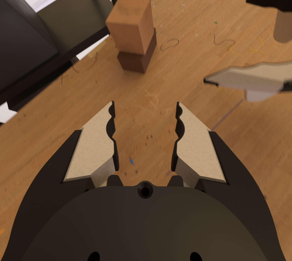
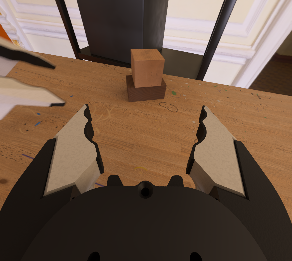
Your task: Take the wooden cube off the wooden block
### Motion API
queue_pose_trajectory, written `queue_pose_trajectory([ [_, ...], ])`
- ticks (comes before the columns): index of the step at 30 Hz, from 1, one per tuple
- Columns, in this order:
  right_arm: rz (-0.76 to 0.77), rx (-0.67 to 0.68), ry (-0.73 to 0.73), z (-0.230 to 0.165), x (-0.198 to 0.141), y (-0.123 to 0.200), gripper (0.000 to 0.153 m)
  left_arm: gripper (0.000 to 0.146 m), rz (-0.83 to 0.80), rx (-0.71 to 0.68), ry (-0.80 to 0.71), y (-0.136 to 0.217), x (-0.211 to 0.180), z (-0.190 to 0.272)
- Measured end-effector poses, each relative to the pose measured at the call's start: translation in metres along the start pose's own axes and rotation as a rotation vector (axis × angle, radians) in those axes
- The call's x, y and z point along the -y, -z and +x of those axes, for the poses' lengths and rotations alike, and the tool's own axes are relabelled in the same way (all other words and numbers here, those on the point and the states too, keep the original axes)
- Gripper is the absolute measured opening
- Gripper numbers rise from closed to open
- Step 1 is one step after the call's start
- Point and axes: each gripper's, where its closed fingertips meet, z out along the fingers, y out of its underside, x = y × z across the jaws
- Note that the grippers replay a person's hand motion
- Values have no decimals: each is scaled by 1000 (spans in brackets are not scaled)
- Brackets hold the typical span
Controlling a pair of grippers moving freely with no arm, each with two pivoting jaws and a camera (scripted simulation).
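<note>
A light wooden cube [image 2: 147, 70] stands on a darker, flatter wooden block [image 2: 146, 93] near the far edge of the wooden table [image 2: 142, 142]. In the left wrist view the cube [image 1: 130, 24] and block [image 1: 134, 62] lie ahead, slightly left. My left gripper [image 1: 145, 104] is open and empty, above the table short of the stack. My right gripper [image 2: 145, 108] is open wide and empty, facing the stack from a short distance. The right gripper's fingers [image 1: 246, 77] show at the right of the left wrist view; the left gripper's fingers [image 2: 31, 95] show at the left of the right wrist view.
A dark stand with a black panel [image 2: 118, 16] and slanted legs rises just behind the table's far edge. The tabletop carries paint specks and scribbles. A cream panelled wall [image 2: 205, 8] is beyond.
</note>
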Motion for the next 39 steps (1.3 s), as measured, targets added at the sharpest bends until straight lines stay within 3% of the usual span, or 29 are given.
queue_pose_trajectory([
  [3,-3,-12,-15,11,-5,-1,134,102,-15,-15,-55,-38,38,-1],
  [7,-18,-36,-15,32,-12,-3,134,116,-141,-33,-85,-93,75,-7],
  [10,-28,-46,-24,49,-17,-3,134,115,-237,-87,-52,-123,92,-10],
  [16,-41,-51,-56,70,-24,-12,134,102,-479,-91,-23,-157,87,-25],
  [21,-39,-37,-49,84,-16,-32,133,80,-533,-161,-67,-159,79,-21],
  [32,55,-132,-10,155,50,-108,133,73,-482,-217,-418,-134,74,-32],
  [39,70,-204,7,196,60,-147,134,73,-312,-436,-671,-128,79,-25],
])
